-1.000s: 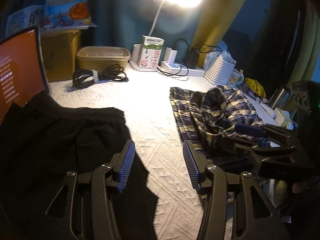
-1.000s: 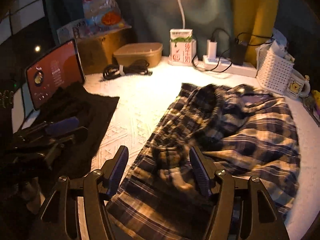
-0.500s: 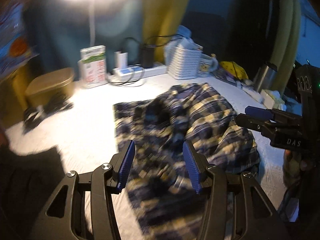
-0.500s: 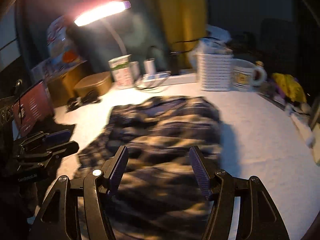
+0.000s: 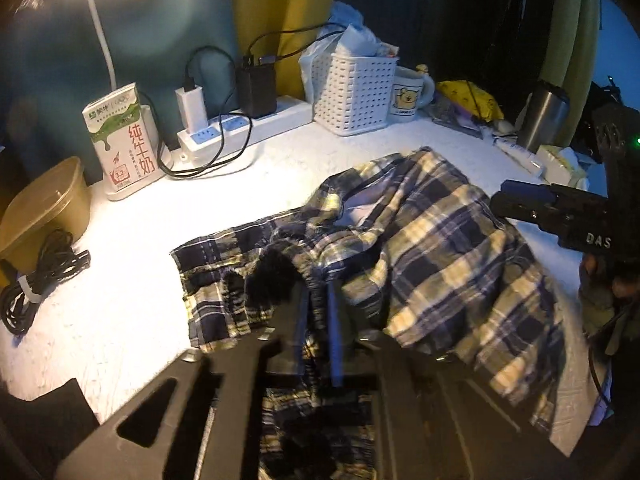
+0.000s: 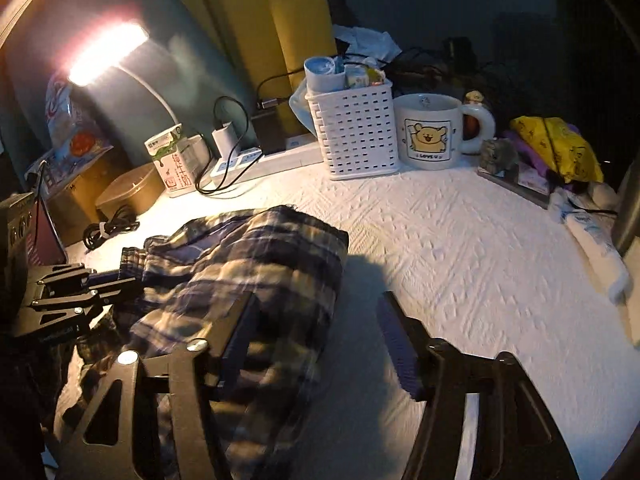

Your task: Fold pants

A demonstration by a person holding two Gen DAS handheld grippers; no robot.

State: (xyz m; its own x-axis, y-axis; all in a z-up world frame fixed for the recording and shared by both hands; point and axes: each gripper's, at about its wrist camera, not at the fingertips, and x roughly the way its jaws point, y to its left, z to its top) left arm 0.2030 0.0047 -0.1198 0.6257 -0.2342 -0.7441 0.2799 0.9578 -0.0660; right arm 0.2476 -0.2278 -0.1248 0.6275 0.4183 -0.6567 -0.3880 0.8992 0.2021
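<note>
I'm in a lived-in home room, looks like a bedroom or dorm desk, lit by one white gooseneck desk lamp (image 6: pixel 106 54). White textured tabletop (image 6: pixel 460 240). Along its far edge: a green-and-white milk carton (image 5: pixel 120 140), a white power strip with chargers plugged in (image 5: pixel 240 124), a white perforated plastic basket stuffed with odds and ends (image 6: pixel 354 132), a white bear-print ceramic mug (image 6: pixel 430 132). Yellow curtain (image 6: pixel 280 20) behind. Crumpled plaid pants (image 5: pixel 420 248) lie mid-table.

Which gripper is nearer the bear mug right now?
Right. The right gripper sits at the plaid pants' mug-side edge; the left gripper, jaws shut on the pants, is farther from the mug.
</note>
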